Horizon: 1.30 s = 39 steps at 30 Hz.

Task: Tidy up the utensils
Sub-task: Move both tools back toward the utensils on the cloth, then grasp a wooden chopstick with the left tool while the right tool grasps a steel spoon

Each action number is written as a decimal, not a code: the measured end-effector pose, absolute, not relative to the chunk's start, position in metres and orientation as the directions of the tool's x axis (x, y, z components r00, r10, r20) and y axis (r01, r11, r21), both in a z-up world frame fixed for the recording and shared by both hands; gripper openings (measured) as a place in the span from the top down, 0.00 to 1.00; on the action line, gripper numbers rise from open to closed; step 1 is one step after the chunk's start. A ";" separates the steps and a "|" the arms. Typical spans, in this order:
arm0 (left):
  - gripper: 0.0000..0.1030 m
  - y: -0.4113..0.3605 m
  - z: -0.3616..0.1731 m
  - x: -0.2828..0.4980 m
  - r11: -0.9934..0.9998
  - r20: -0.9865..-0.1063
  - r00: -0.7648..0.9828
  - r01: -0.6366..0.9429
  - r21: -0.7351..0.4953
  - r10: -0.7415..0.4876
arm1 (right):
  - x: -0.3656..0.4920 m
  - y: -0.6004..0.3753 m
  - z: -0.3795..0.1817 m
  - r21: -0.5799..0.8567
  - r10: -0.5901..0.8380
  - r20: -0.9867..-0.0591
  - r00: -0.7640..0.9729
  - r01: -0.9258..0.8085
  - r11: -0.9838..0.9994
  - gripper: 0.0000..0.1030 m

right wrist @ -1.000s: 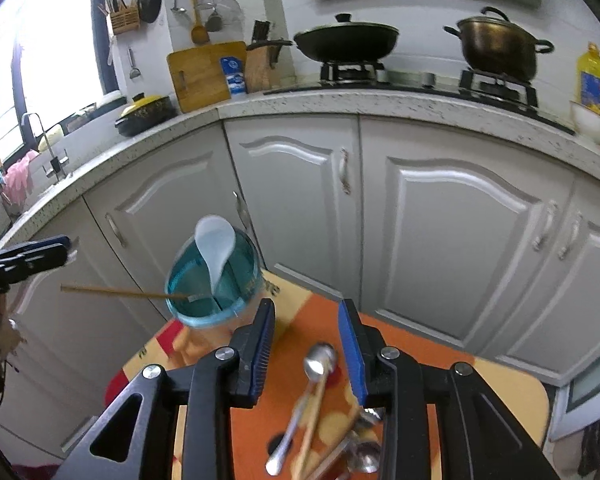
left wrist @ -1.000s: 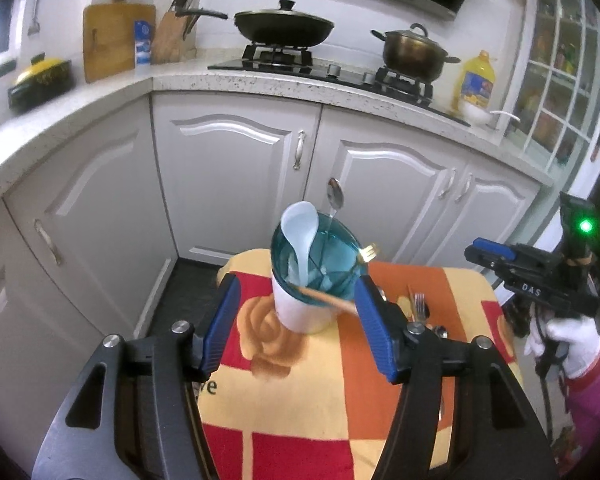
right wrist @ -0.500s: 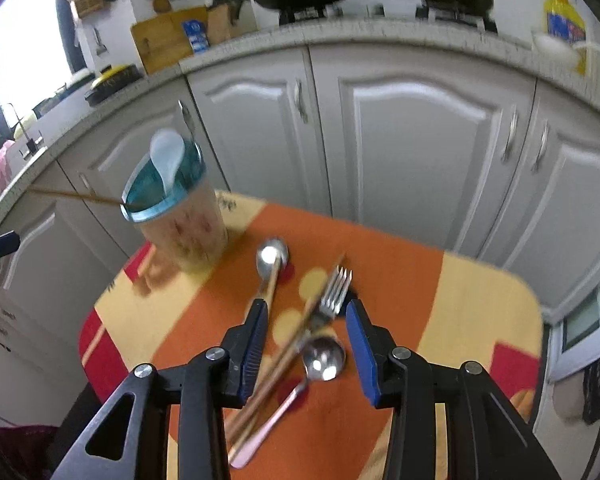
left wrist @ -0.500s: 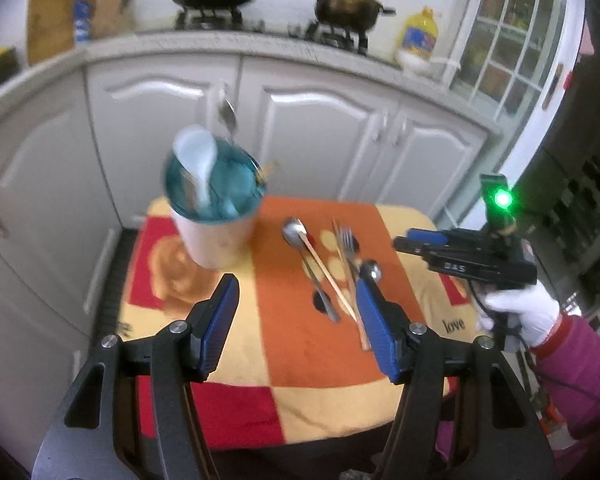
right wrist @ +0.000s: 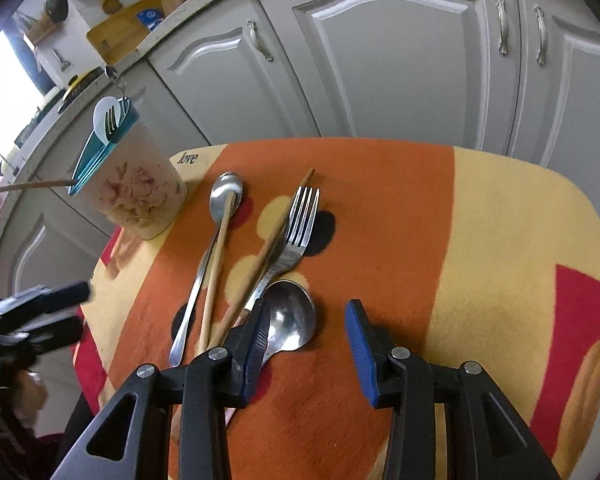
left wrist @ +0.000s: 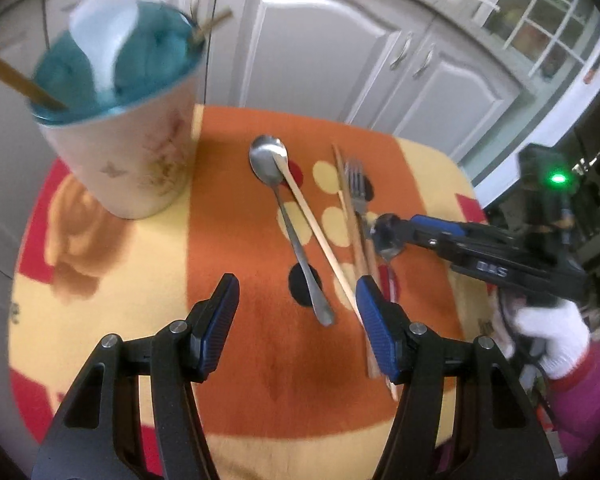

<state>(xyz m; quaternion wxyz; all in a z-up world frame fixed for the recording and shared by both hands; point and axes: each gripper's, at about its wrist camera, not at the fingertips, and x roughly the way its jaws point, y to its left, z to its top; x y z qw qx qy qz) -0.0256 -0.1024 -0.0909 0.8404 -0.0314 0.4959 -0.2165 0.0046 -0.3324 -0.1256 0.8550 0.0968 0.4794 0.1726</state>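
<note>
Loose utensils lie on an orange, yellow and red cloth (left wrist: 236,240): a long steel spoon (left wrist: 268,160), a pale chopstick (left wrist: 312,220) across it, a fork (left wrist: 356,184), a brown chopstick (left wrist: 350,216) and a short spoon (right wrist: 290,316). A floral cup (left wrist: 136,160) with a teal inside holds a white spoon (left wrist: 100,36), a fork and chopsticks. My left gripper (left wrist: 298,284) hangs open low over the long spoon's handle end. My right gripper (right wrist: 307,306) is open, the short spoon's bowl between its fingers, nothing pressing it. The left finger (right wrist: 260,328) hides that spoon's handle.
White cabinet doors (right wrist: 400,60) stand close behind the small table. The cloth's rounded edge (right wrist: 580,208) drops off at right and front. A white-gloved hand (left wrist: 556,332) with a pink sleeve holds the right gripper. The left gripper (right wrist: 82,308) shows at the left edge.
Both grippers have come down and tilted toward the cloth. The cup has slid to the upper left of the left view. The right fingers now straddle the short spoon's bowl, set slightly wider.
</note>
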 end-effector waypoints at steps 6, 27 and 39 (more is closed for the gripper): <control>0.41 -0.119 -0.105 -0.005 0.909 -0.838 0.393 0.326 -0.258 -0.379 | 0.009 -0.332 -0.127 0.342 0.407 -0.778 0.478 -0.222 0.913 0.62; 0.87 -0.142 -0.130 0.026 0.912 -0.885 0.310 0.331 -0.242 -0.347 | 0.017 -0.323 -0.137 0.362 0.454 -0.761 0.463 -0.278 0.890 0.77; 1.00 -0.108 -0.134 -0.026 0.882 -0.909 0.221 0.403 -0.245 -0.353 | 0.006 -0.327 -0.131 0.356 0.461 -0.752 0.471 -0.298 0.886 0.97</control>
